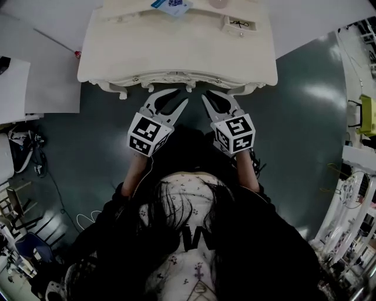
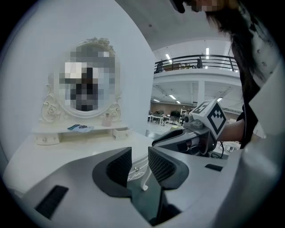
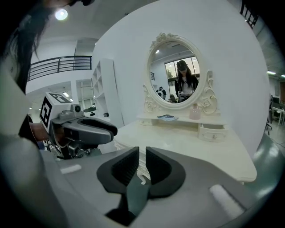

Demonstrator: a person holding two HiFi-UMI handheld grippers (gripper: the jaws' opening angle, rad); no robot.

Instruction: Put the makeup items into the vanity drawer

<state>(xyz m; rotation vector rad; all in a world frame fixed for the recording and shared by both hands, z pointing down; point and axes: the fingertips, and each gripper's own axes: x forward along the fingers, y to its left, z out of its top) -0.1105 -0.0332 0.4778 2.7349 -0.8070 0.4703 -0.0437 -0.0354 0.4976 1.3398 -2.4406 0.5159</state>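
The cream vanity [image 1: 176, 56] stands in front of me, its oval mirror [image 3: 174, 73] at the back. On its rear shelf lie a flat blue packet [image 1: 172, 6] [image 3: 167, 117] [image 2: 80, 128] and a pink bottle [image 3: 194, 111] [image 2: 107, 119]. A small shelf drawer [image 1: 239, 24] [image 3: 213, 132] at the right is pulled out. My left gripper [image 1: 170, 99] hovers before the vanity's front edge, open and empty. Beside it, my right gripper [image 1: 215, 95] is held level with it, its jaws only slightly apart with nothing between them. Each gripper shows in the other's view: the right gripper [image 2: 169, 140], the left gripper [image 3: 109, 129].
A white board [image 1: 35, 88] lies to the vanity's left, with cables [image 1: 26, 153] on the dark floor below it. White racks [image 1: 352, 200] and a yellow-green object [image 1: 367, 114] stand at the right. The vanity's curved legs [image 1: 117, 89] sit just ahead of the grippers.
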